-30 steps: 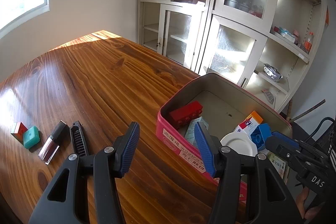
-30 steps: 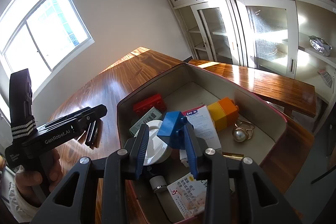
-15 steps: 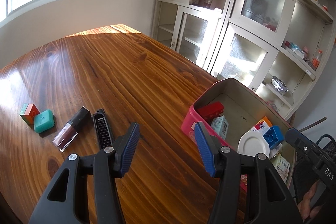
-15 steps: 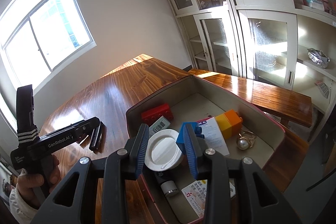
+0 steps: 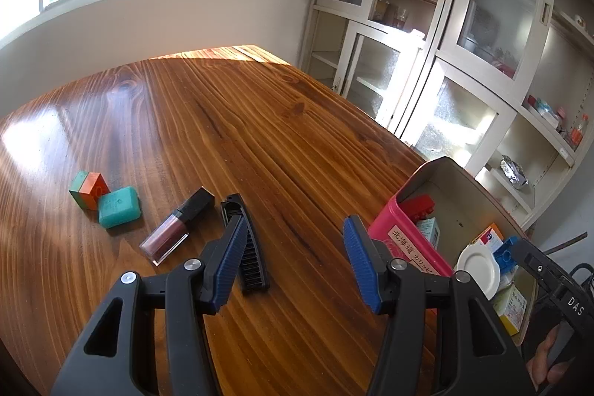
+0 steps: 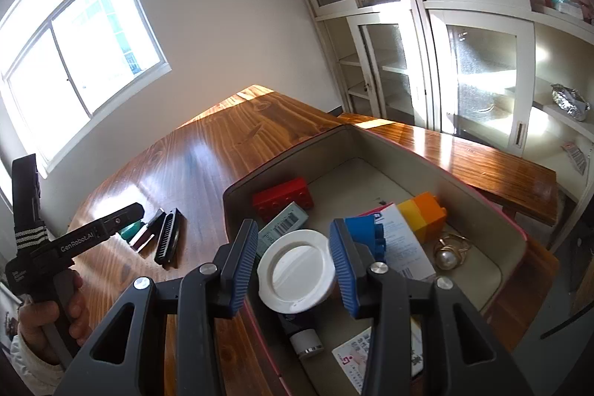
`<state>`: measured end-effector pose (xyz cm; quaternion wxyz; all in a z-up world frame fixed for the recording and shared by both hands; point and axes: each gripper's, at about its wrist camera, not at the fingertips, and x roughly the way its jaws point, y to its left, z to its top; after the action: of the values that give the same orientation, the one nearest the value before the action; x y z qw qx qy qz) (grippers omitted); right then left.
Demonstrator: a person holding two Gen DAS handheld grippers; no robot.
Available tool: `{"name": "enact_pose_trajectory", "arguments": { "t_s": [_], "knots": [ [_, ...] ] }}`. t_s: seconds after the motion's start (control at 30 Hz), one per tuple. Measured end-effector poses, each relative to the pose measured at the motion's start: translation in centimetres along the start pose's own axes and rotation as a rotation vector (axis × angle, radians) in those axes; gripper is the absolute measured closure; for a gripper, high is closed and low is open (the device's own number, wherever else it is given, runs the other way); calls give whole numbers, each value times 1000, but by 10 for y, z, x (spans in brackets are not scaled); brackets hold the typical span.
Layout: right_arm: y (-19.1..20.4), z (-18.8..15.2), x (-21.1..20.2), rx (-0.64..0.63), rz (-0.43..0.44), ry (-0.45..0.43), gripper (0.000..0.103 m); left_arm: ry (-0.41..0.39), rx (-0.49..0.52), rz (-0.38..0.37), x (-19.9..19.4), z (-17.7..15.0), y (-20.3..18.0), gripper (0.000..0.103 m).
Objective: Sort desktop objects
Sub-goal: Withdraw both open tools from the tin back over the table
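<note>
- The left gripper [image 5: 295, 260] hangs over the wooden table [image 5: 230, 136], jaws apart with nothing between them.
- At its ten o'clock lies a black folding comb [image 5: 247, 249], partly hidden behind the left finger; a lip gloss tube [image 5: 178, 227] lies just beside the comb.
- Farther toward nine o'clock sit a teal case [image 5: 119, 206] and an orange-and-green cube [image 5: 89, 190], touching each other.
- At three o'clock stands the pink tin box [image 5: 401, 240].
- The right gripper [image 6: 293, 257] hovers above that box's inside, its jaws opening; no pad presses anything.
- Below the gap lies a white round lid [image 6: 295, 271]; a blue block [image 6: 365, 234] sits at one o'clock, behind the right finger.
- A red brick [image 6: 284, 197] lies at twelve o'clock; a yellow-orange block [image 6: 423, 214] and a pearl ring [image 6: 447, 255] lie at two to three o'clock.
- At nine o'clock in the right wrist view, a hand [image 6: 48, 321] grips the other tool's handle.
</note>
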<state>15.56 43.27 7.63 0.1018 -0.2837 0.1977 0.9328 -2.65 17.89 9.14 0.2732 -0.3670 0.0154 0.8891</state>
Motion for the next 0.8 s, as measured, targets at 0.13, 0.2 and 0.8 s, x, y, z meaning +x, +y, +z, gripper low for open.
{"name": "enact_pose_trajectory", "arguments": {
  "t_s": [0.13,0.2,0.8],
  "knots": [
    [-10,0,-4,28,-66,-8,58,-6,-20,29,-2,2,13,45],
    [-12,1,-5,45,-61,-9,58,-9,-30,42,-2,3,20,45],
    [42,-6,8,-72,55,25,58,-35,-153,176,-18,6,96,45]
  ]
}}
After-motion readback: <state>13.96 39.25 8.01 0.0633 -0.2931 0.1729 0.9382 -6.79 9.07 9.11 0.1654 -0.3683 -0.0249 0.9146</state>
